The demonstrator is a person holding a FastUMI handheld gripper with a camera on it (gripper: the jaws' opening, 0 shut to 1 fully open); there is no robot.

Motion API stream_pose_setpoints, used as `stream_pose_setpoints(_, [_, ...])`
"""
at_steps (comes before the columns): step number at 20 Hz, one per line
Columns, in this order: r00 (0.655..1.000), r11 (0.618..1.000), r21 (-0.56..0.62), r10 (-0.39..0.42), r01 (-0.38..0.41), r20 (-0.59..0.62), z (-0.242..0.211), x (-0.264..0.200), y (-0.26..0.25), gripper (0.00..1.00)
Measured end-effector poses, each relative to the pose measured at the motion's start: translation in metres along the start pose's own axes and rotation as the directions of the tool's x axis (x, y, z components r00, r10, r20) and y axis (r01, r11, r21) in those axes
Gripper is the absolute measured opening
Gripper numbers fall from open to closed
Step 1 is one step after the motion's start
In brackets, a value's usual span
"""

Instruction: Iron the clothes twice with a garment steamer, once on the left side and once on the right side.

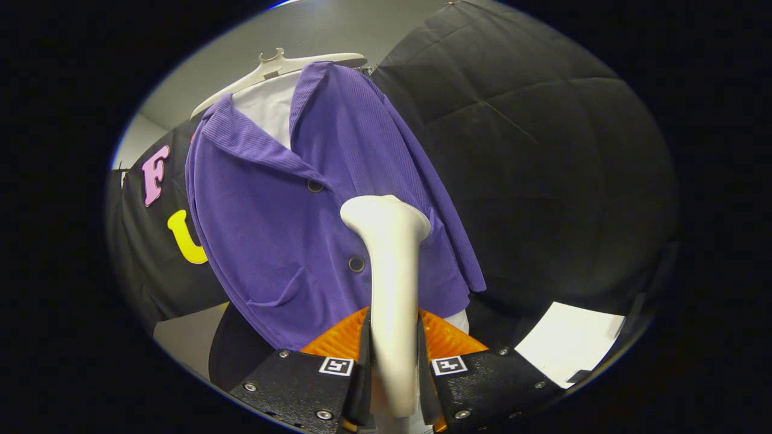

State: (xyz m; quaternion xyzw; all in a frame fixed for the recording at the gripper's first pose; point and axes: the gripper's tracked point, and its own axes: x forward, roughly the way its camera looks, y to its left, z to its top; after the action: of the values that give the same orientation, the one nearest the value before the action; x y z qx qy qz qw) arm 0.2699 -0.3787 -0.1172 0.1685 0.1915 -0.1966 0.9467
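A purple ribbed shirt (283,211) with dark buttons hangs on a white hanger (277,65) over a white inner garment (271,111), in front of the black booth wall. A white garment steamer (392,283) stands upright between my fingers, its handle clamped on both sides. Its head (386,217) points toward the shirt's front, right of the button row and about level with the lower buttons. Whether the head touches the cloth I cannot tell. My gripper (393,367) is shut on the steamer's handle.
The quilted black booth wall (543,150) curves round behind and to the right of the shirt. A white sheet (570,343) lies low on the right, beyond the right finger. A pale floor patch (181,340) shows below the shirt's left hem.
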Motion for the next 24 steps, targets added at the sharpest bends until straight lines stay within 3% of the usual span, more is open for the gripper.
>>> stream_pose_setpoints(7, [0.992, 0.998, 0.007, -0.063, 0.064, -0.110, -0.069, 0.003, -0.031, 0.33])
stream_pose_setpoints(15, [0.958, 0.993, 0.023, -0.107, 0.118, -0.265, -0.152, 0.014, -0.050, 0.33])
stream_pose_setpoints(20, [0.939, 0.994, 0.011, -0.098, 0.108, -0.330, -0.191, -0.006, -0.051, 0.33])
stream_pose_setpoints(24, [0.946, 1.000, 0.017, -0.013, 0.020, -0.324, -0.187, -0.044, -0.024, 0.33])
